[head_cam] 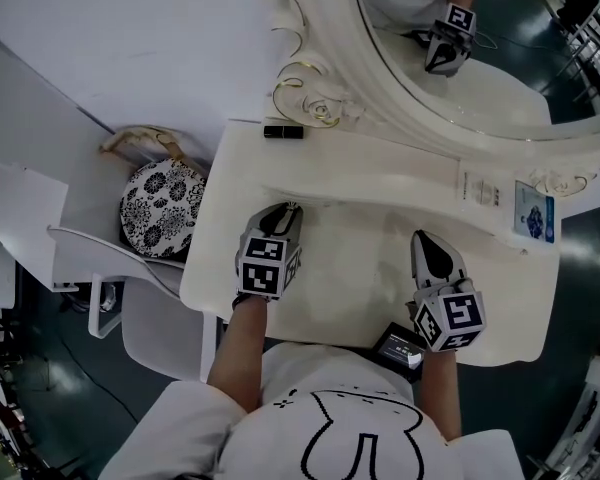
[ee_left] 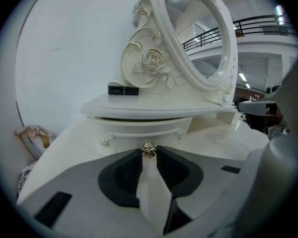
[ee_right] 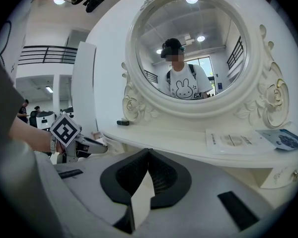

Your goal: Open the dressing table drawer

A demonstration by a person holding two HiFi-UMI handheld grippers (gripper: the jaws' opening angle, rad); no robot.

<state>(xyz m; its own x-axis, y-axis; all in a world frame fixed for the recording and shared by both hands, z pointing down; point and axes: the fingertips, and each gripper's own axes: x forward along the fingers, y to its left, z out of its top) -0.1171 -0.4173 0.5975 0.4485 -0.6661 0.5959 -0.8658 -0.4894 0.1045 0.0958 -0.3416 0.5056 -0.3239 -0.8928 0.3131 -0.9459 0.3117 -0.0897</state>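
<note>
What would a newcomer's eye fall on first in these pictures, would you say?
First the ornate white oval mirror at the back of the dressing table, which reflects a person in a rabbit shirt. Next, the left gripper, its jaws closed on the small gold knob of the drawer. A black-and-white patterned stool stands left of the table.

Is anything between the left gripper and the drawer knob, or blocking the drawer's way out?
Nothing visible. The left gripper has its jaw tips closed on the gold knob, and the tabletop in front of the drawer is bare. The right gripper sits off to the side.
</note>
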